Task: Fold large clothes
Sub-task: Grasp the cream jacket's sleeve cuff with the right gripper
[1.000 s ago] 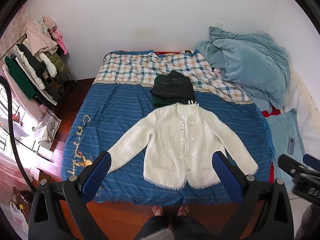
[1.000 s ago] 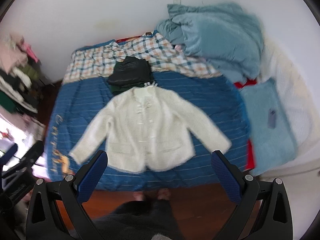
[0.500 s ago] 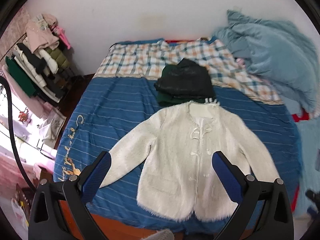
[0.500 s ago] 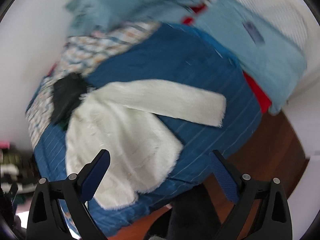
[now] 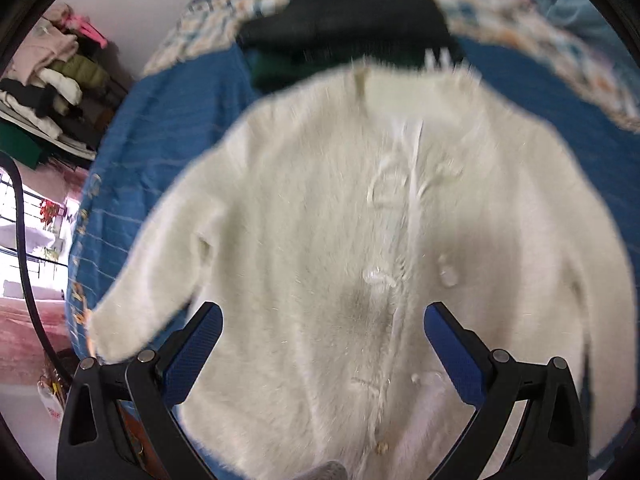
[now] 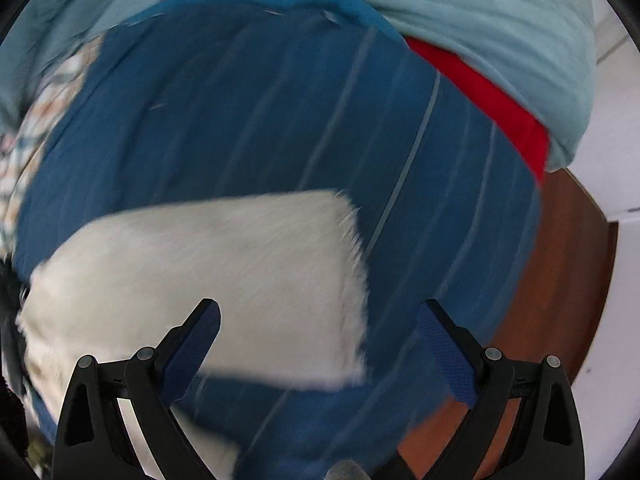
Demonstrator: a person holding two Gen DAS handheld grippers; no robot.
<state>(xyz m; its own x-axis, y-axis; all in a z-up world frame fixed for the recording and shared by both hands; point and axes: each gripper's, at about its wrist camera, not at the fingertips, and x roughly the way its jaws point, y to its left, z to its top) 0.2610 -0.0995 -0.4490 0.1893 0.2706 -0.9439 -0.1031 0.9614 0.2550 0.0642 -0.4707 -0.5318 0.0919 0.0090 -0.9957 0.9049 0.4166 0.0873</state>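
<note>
A fuzzy white cardigan point(image 5: 320, 220) lies spread flat, front up, on the blue striped bedspread point(image 5: 168, 120). My left gripper point(image 5: 322, 344) is open and empty, close above the cardigan's lower front. In the right wrist view the cardigan's right sleeve point(image 6: 240, 264) lies across the bedspread point(image 6: 280, 112), its cuff end pointing toward the bed's edge. My right gripper point(image 6: 318, 340) is open and empty, just above the sleeve's cuff end.
A dark folded pile point(image 5: 344, 12) sits just beyond the cardigan's collar. A checked blanket point(image 5: 520, 32) and a light blue duvet point(image 6: 440, 8) lie further back. A clothes rack point(image 5: 48, 80) stands at left. Wooden floor point(image 6: 560, 280) shows past the bed's edge.
Both grippers have dropped down toward the bed. The left has closed in on the cardigan's front. The right has swung right and closed in on the sleeve's cuff.
</note>
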